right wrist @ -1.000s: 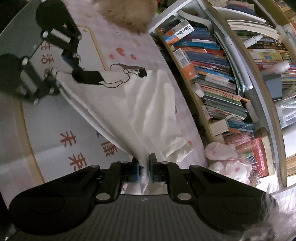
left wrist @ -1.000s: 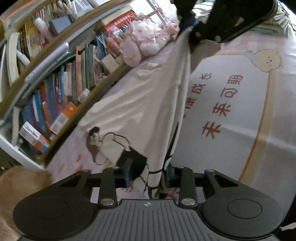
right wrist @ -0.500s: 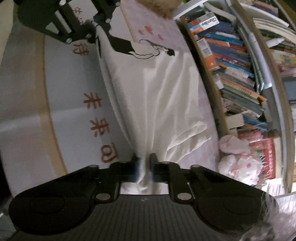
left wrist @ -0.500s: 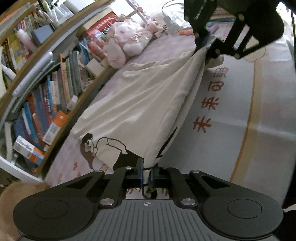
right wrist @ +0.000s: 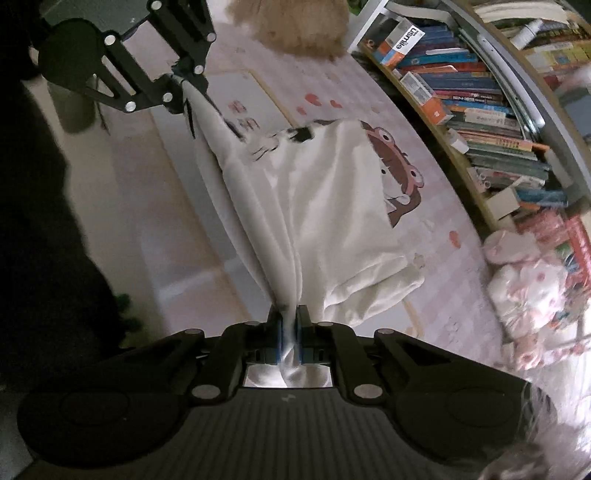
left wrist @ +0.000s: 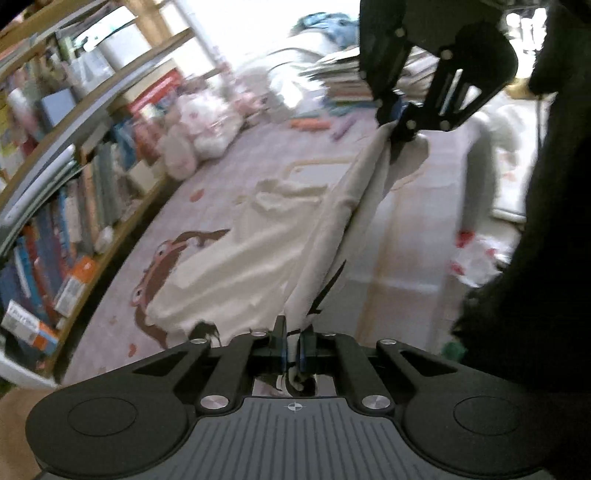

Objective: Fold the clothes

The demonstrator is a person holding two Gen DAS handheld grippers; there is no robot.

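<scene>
A cream T-shirt (left wrist: 280, 236) with a dark cartoon print hangs stretched between my two grippers above a pale patterned play mat (left wrist: 413, 236). My left gripper (left wrist: 291, 345) is shut on one bunched end of it. My right gripper (right wrist: 289, 332) is shut on the other end, and it shows in the left wrist view at the top (left wrist: 397, 127). In the right wrist view the T-shirt (right wrist: 325, 206) sags from the taut upper edge onto the mat (right wrist: 155, 221), with a sleeve trailing at the lower right. The left gripper (right wrist: 181, 79) appears there at the upper left.
A curved bookshelf (left wrist: 66, 206) full of books runs along one side of the mat, also the bookshelf (right wrist: 480, 110). Pink plush toys (right wrist: 532, 291) lie by the shelf. A fluffy tan cushion (right wrist: 299, 22) sits at the mat's far end. The person's dark clothing (left wrist: 546, 258) fills the right.
Both grippers rose and drew the T-shirt's edge up off the mat. The left jaws closed onto the cloth. More of the mat's cartoon print now shows beside the shirt.
</scene>
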